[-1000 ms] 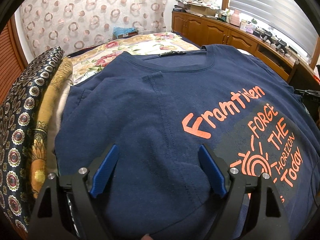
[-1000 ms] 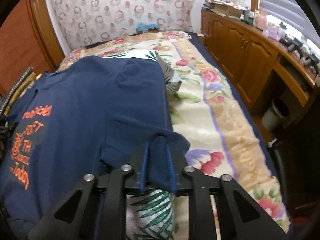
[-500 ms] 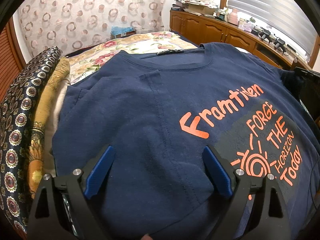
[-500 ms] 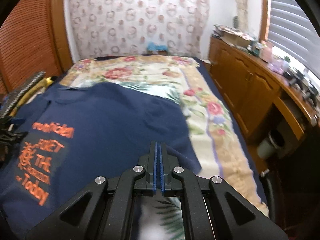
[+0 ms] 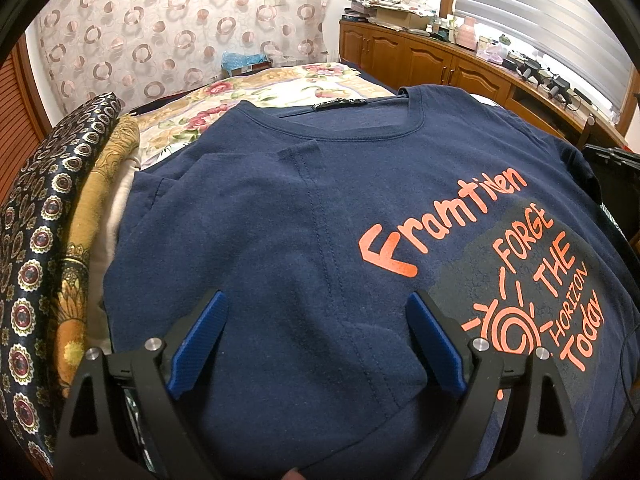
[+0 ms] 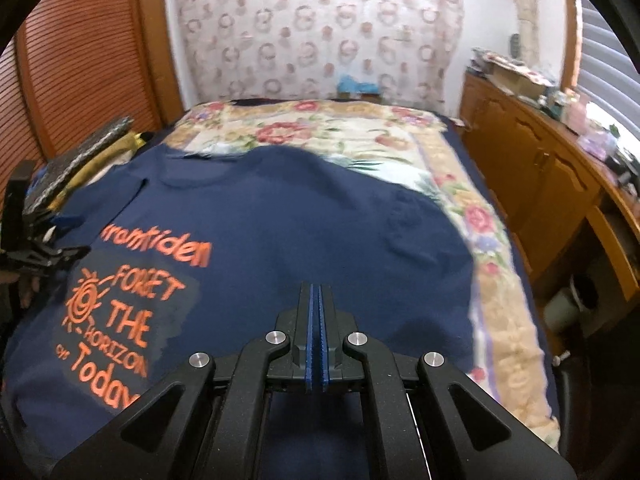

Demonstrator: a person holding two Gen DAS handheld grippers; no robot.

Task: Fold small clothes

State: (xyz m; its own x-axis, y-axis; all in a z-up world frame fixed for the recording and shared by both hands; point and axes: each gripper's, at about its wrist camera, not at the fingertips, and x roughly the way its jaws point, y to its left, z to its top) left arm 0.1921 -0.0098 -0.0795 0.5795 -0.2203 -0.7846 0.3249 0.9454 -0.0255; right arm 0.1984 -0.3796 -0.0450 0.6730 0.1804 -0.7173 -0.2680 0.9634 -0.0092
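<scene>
A navy T-shirt [image 5: 280, 220] with orange print lies face up on the bed, its left sleeve folded in over the chest. My left gripper [image 5: 316, 296] hovers wide open just above that folded side, with nothing gripped. In the right wrist view the same T-shirt [image 6: 300, 220] has its right edge turned in. My right gripper [image 6: 318, 286] is above it, all but shut, its jaws just opening with no cloth between the pads. The left gripper [image 6: 36, 256] shows at that view's left edge, and the right gripper [image 5: 616, 160] shows at the left wrist view's right edge.
The shirt rests on a floral blanket [image 6: 320, 136]. A stack of folded patterned cloths [image 5: 36, 220] lies along the shirt's left side. Wooden cabinets [image 6: 560, 200] with cluttered tops run along the right of the bed, and a bin [image 6: 568, 304] stands on the floor.
My right gripper has let go of the shirt's right sleeve after laying it inward, and has risen and swung toward the shirt's middle. My left gripper widened slightly and stayed put.
</scene>
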